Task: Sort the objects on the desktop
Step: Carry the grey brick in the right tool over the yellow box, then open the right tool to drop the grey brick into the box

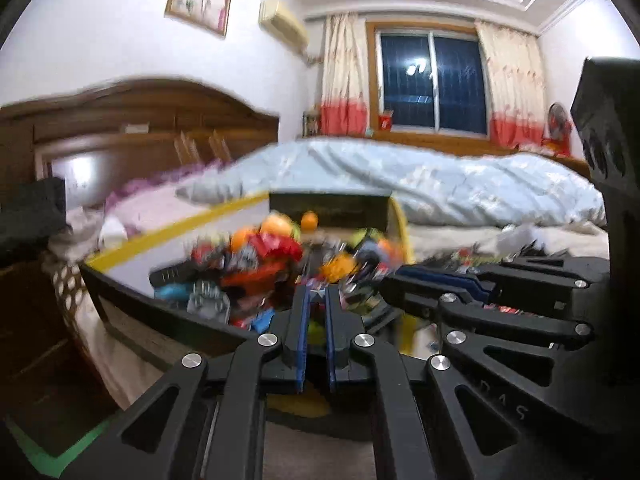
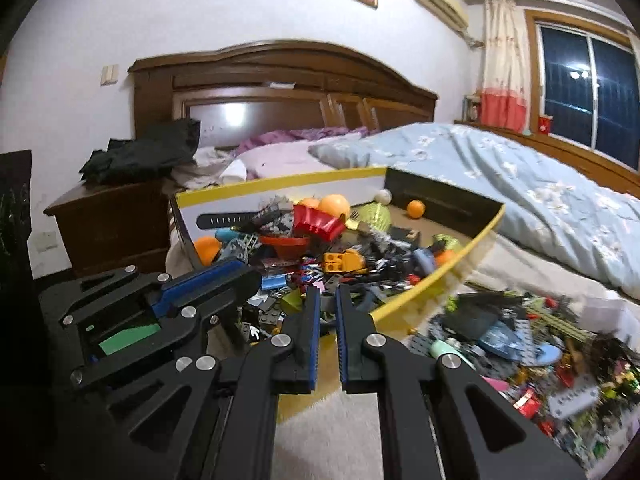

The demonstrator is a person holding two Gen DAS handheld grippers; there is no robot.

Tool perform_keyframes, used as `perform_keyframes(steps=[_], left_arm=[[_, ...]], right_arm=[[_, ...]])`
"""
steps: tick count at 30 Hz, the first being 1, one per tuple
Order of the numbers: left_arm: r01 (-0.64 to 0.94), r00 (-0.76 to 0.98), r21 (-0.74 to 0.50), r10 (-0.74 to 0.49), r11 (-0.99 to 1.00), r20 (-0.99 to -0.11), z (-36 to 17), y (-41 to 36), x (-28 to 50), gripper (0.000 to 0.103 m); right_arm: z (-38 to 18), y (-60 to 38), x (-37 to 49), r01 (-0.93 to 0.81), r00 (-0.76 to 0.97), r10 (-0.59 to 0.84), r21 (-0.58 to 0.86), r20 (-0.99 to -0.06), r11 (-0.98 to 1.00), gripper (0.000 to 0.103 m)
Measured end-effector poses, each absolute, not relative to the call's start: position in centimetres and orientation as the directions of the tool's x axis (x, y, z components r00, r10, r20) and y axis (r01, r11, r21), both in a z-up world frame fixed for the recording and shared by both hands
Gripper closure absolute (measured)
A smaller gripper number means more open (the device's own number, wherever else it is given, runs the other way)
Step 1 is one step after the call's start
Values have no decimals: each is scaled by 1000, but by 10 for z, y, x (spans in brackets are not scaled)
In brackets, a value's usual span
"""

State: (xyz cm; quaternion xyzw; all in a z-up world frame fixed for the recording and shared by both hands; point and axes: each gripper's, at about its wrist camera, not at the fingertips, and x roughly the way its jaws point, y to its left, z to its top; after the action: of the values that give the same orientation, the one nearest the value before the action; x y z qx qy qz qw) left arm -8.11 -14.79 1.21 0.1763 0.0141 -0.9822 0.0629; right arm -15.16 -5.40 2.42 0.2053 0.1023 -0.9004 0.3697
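Two grippers [image 2: 328, 300] [image 2: 224, 280] face a yellow-rimmed box [image 2: 472, 248] heaped with bricks [image 2: 344, 260].

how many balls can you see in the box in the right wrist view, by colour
orange balls: 5, at the back, behind the red piece, far corner, left wall, right rim, partly hidden
white balls: 1
total: 6, maybe more buried in the box

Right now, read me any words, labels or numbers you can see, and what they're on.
"D A S": raised letters on a black arm of the right tongs, possibly incomplete.
Print on the dark inner wall of the yellow-rimmed cardboard box: too blurred to read.
Small red item on the windowsill: too small to read.
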Motion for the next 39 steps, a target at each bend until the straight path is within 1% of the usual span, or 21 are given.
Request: perform_keyframes(steps=[1,2,6,11,16,18,20,21,22,23,24,25,27,29,33,35,39], left_arm=[[144,-929,5,-137,-990,-344,11,-148,-83,96],[160,-928,13,-155,-987,-338,11,-149,-85,96],[194,-926,-2,-182,-981,-330,8,-151,-87,96],[215,-923,1,-203,-977,-328,8,-150,-88,96],[263,-906,26,-256,-965,-338,10,-148,-88,88],[288,-894,36,-282,-957,-348,11,-148,-89,87],[302,-889,43,-298,-952,-349,12,-149,-89,87],[306,-889,45,-303,-951,-344,12,-148,-87,86],[310,-890,46,-307,-950,-337,13,-148,-85,84],[314,-891,46,-311,-948,-331,14,-147,-84,82],[323,-890,47,-320,-945,-325,15,-145,-82,77],[326,-889,45,-323,-944,-324,15,-143,-81,76],[310,-897,29,-302,-950,-323,17,-136,-80,76],[298,-904,47,-298,-953,-306,20,-124,-78,76],[270,-917,74,-280,-960,-285,23,-104,-79,76],[235,-925,58,-241,-970,-294,23,-97,-81,76],[137,-929,14,-133,-990,-345,15,-79,-89,76]], right_arm=[[20,-59,-160,719,-617,-630,-12,-471,-695,96],[18,-61,-165,729,-600,-647,10,-471,-684,96],[17,-69,-173,745,-578,-649,4,-495,-667,96],[13,-65,-177,755,-565,-672,29,-479,-655,95],[13,-61,-176,747,-574,-686,57,-448,-662,94],[14,-59,-175,723,-606,-665,46,-437,-690,86],[16,-56,-172,683,-666,-623,0,-411,-730,69],[17,-55,-172,674,-678,-614,-8,-404,-738,65],[18,-52,-172,660,-692,-603,-11,-397,-751,59],[19,-49,-172,648,-704,-594,-11,-390,-761,55],[20,-44,-170,625,-730,-574,-21,-371,-780,53],[21,-40,-167,604,-752,-555,-36,-356,-796,51],[24,-34,-164,568,-783,-518,-56,-345,-821,49],[28,-23,-160,521,-815,-478,-53,-328,-852,49],[32,-1,-158,461,-842,-419,-49,-341,-886,49],[32,8,-157,438,-849,-394,-51,-352,-898,49],[27,31,-151,365,-875,-311,-83,-370,-927,49]])
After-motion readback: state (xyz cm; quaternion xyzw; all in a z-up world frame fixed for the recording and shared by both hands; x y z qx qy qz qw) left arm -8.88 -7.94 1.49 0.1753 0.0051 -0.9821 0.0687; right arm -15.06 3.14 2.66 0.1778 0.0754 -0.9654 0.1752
